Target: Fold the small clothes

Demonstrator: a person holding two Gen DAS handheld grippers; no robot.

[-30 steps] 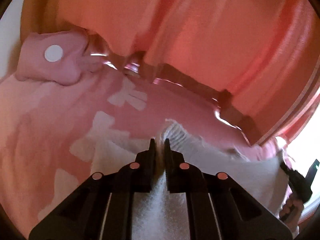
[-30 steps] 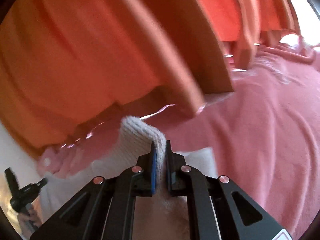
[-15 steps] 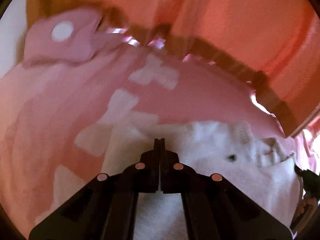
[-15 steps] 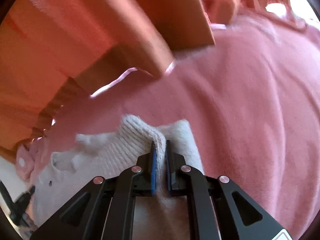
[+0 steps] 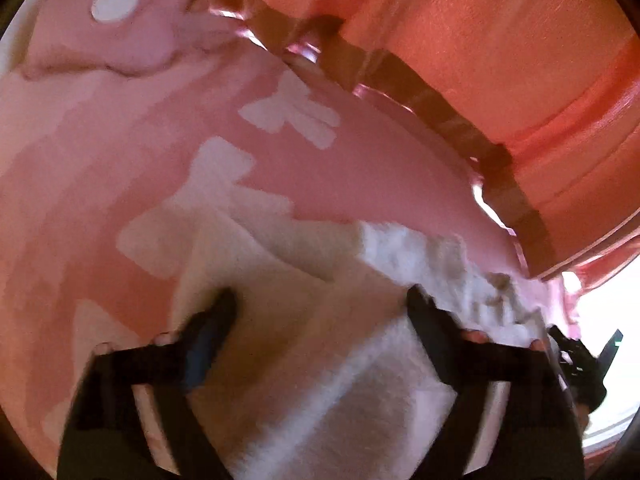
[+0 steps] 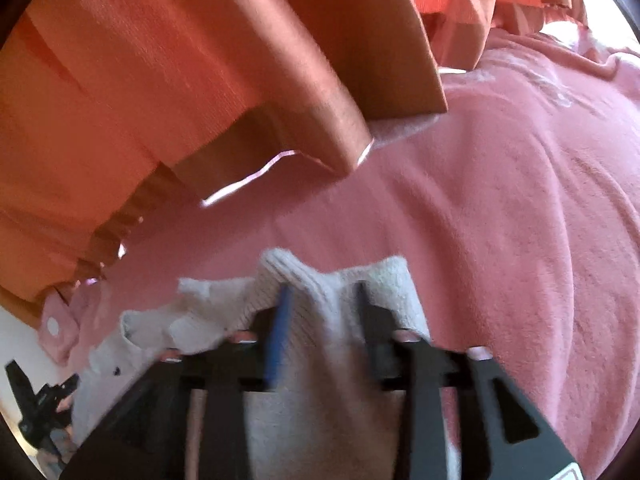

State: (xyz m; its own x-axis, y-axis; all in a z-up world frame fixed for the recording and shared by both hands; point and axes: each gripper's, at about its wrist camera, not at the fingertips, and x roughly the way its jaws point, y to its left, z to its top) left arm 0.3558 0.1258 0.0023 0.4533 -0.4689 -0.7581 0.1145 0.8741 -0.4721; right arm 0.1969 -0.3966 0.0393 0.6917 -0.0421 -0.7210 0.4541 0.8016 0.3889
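White fluffy knit garment [image 5: 320,320] lies flat on pink fleece blanket w/ white bow-shaped patches [image 5: 120,160]; this garment is the landmark for all below. Seen again from right wrist cam [image 6: 320,360], where its ribbed edge humps up in a small ridge.

Left gripper [image 5: 320,304]: black, two-finger, jaws opening, now spread wide, one finger at each side of a folded layer of the garment. Cloth lies between them but pads aren't pressing it – nothing gripped. Image blurred at the fingers.

Right gripper [image 6: 320,296]: black w/ blue pad on left finger, jaws opening, abt half spread. Ribbed ridge of the garment stands between the fingers; pads look clear of it, not clamped. Also blurred.

Each cam catches the other tool at frame edge: right gripper at far right of garment in left view, left gripper at garment's far left end in right view, w/ a bit of a person's hand [image 6: 64,404] on it.

Beyond garment's far edge: orange pleated curtain [image 6: 160,100] hanging down to the blanket. Past garment's left end, up by the curtain hem: small pink fabric item w/ white round dot [image 5: 116,36], well apart from the garment.
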